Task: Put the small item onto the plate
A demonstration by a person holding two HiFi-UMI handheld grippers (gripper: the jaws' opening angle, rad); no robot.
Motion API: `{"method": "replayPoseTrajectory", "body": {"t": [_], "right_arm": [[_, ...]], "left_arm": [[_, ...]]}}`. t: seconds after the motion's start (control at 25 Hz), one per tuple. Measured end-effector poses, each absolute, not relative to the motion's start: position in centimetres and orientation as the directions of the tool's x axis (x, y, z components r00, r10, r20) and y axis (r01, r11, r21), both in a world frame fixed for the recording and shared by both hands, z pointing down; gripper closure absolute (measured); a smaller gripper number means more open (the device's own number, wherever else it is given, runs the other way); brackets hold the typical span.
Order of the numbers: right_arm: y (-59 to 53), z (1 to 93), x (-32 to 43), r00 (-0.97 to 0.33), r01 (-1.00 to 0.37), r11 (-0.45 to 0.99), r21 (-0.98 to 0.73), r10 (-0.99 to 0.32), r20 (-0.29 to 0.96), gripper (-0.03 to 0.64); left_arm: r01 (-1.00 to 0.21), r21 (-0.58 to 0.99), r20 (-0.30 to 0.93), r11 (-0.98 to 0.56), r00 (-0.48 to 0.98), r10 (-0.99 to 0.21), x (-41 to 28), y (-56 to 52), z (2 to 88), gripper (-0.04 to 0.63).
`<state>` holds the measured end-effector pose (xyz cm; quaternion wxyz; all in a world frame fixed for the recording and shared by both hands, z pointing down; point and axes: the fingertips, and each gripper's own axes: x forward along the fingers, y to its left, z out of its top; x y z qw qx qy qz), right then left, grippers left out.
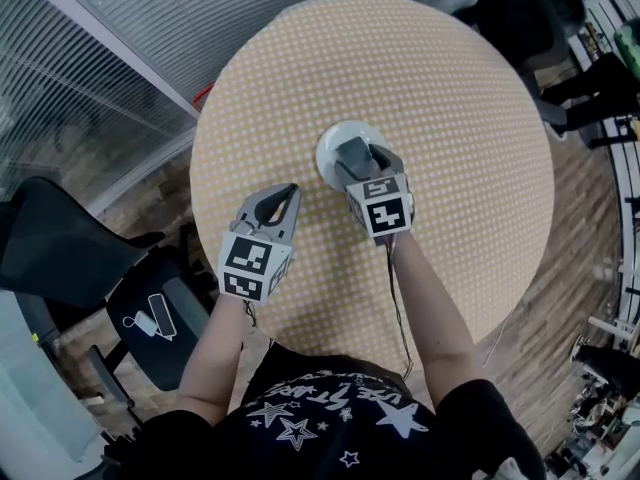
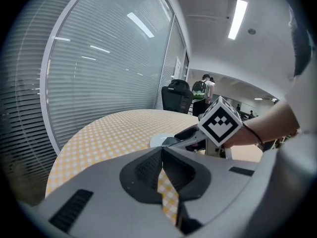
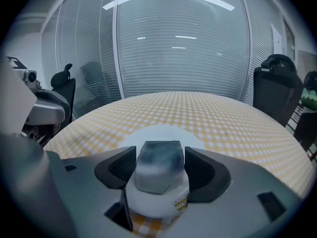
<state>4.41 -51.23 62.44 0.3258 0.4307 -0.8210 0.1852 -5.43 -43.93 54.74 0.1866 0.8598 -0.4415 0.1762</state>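
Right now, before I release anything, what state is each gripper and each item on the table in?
left gripper: shut, empty, above the checkered table, beside the plate.
right gripper: shut on the small white bottle, at the white plate.
small white bottle: upright, grey cap on, held between the jaws; contact with the plate cannot be told.
white plate: flat on the table, nothing else showing on it.

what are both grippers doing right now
Left gripper: shut, empty.
Right gripper: shut on the small item.
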Motion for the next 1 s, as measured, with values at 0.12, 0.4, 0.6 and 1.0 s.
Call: {"method": "replayPoseTrajectory", "body": {"t": [0.12,0.4,0.6,1.0], "right_arm": [[-51.1,60.8,4.9,-0.436,-0.839,0.543,-0.030,-0.639,0.634,0.321],[-49.0,58.4,6.7,-0.416,-0.873,0.487,-0.032,-0.708,0.570,0.322],[-47.1,55.5,7.4,-0.411,-0.883,0.468,-0.031,-0.739,0.534,0.322],[-41.5,49.4,5.7,-0.473,-0.863,0.501,-0.061,-0.761,0.444,0.350]], "left_arm": [[-0.829,0.159,0.454,-0.536,0.544,-0.706,-5.6,-44.0,54.1,0.589],[-0.842,0.155,0.445,-0.516,0.526,-0.725,-6.6,-43.0,53.9,0.589],[-0.839,0.149,0.422,-0.523,0.532,-0.734,-6.0,-41.4,52.3,0.589],[-0.812,0.165,0.348,-0.559,0.579,-0.737,-4.0,-36.2,48.0,0.590]]}}
